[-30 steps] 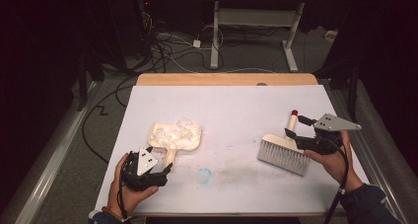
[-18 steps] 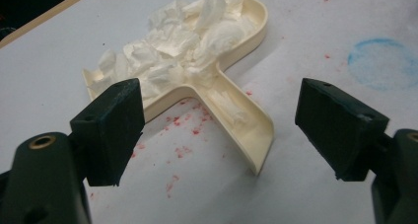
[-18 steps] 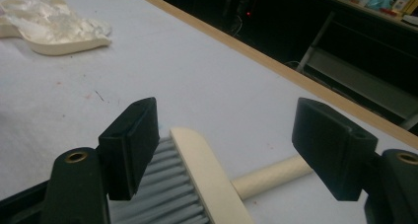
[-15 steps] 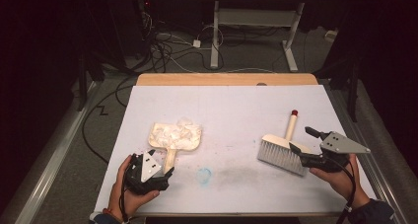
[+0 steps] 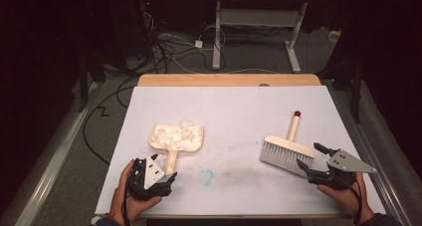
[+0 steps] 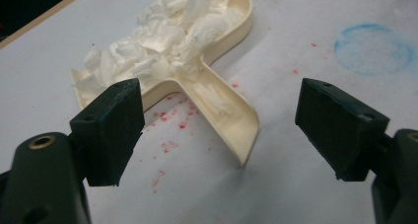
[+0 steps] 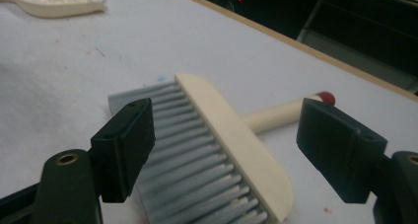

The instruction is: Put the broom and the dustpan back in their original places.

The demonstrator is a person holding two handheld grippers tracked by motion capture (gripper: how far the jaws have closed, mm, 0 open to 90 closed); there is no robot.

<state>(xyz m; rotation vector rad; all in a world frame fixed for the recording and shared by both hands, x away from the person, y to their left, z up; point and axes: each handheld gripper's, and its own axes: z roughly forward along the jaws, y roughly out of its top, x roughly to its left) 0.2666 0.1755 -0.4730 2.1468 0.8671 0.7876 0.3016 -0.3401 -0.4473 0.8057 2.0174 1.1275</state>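
Left gripper (image 6: 217,130) jaws wide — empty; right gripper (image 7: 226,145) same.

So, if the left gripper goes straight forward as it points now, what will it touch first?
Most likely the handle of the cream dustpan, which lies on the table just ahead of the open left gripper, between the lines of its jaws. The crumpled tissue sits farther back in the pan.

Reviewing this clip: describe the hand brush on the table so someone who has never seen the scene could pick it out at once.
Start at the white table and go to its right half, just ahead of the open right gripper. The brush lies flat there, grey bristles toward the person, cream handle pointing away. Its red-tipped handle and bristles set it apart from the cream dustpan on the left, which holds crumpled white paper.
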